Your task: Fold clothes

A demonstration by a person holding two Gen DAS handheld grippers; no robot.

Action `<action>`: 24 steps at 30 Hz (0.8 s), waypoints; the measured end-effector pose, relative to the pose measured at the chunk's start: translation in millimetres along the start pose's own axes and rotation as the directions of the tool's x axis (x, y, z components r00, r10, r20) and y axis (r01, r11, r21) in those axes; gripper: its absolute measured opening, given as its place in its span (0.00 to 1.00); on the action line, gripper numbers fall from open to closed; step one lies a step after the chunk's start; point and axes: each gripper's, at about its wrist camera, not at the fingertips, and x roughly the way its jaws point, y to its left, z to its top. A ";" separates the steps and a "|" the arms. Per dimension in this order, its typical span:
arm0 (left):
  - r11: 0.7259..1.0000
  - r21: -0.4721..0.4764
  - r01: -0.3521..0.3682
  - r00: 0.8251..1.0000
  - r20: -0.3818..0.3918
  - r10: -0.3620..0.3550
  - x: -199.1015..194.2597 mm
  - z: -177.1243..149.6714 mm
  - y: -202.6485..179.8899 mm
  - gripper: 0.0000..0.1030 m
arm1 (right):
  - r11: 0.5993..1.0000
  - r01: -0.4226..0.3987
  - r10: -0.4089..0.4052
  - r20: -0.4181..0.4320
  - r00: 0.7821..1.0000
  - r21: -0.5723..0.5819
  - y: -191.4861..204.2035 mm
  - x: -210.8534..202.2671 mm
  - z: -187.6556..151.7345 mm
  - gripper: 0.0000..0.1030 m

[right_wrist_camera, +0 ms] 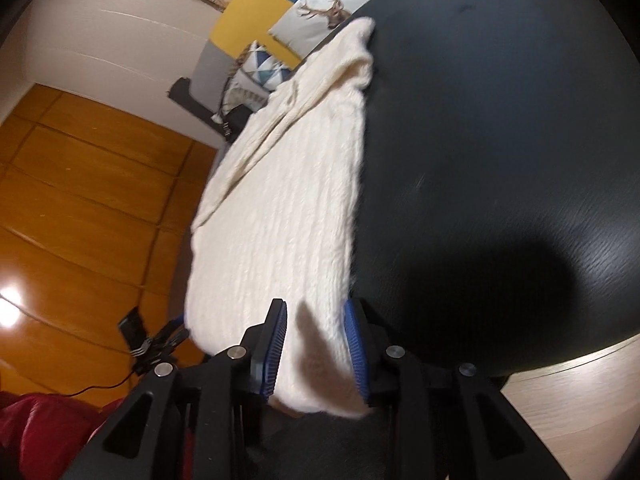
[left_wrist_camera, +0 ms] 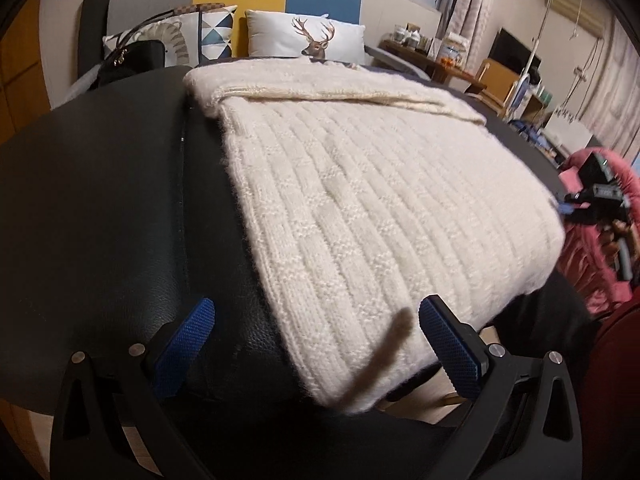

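Note:
A cream ribbed knit sweater [left_wrist_camera: 380, 200] lies folded on the round black table [left_wrist_camera: 100, 200]; its near corner hangs slightly over the table's front edge. My left gripper [left_wrist_camera: 318, 304] is open wide, and that near corner lies between its blue pads without touching either. At the sweater's right edge is my right gripper [left_wrist_camera: 568, 204]. In the right wrist view the sweater [right_wrist_camera: 288, 200] runs away along the table [right_wrist_camera: 500, 140], and its near edge fills the gap between the pads of my right gripper [right_wrist_camera: 315, 305], touching both.
A sofa stands behind the table with a deer cushion [left_wrist_camera: 312, 38] and a black handbag [left_wrist_camera: 136, 56]. A person's pink sleeve [left_wrist_camera: 592, 272] is at the right. A side table with jars [left_wrist_camera: 424, 52] stands by the window. Orange wood panelling [right_wrist_camera: 80, 200] lies left of the table.

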 end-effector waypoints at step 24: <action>0.964 -0.009 0.265 0.962 -0.072 -0.265 0.9 -4.6 -13.4 1.00 | 0.977 -0.213 0.212 -0.111 0.971 0.005 14.3 51.6 -14.9 0.34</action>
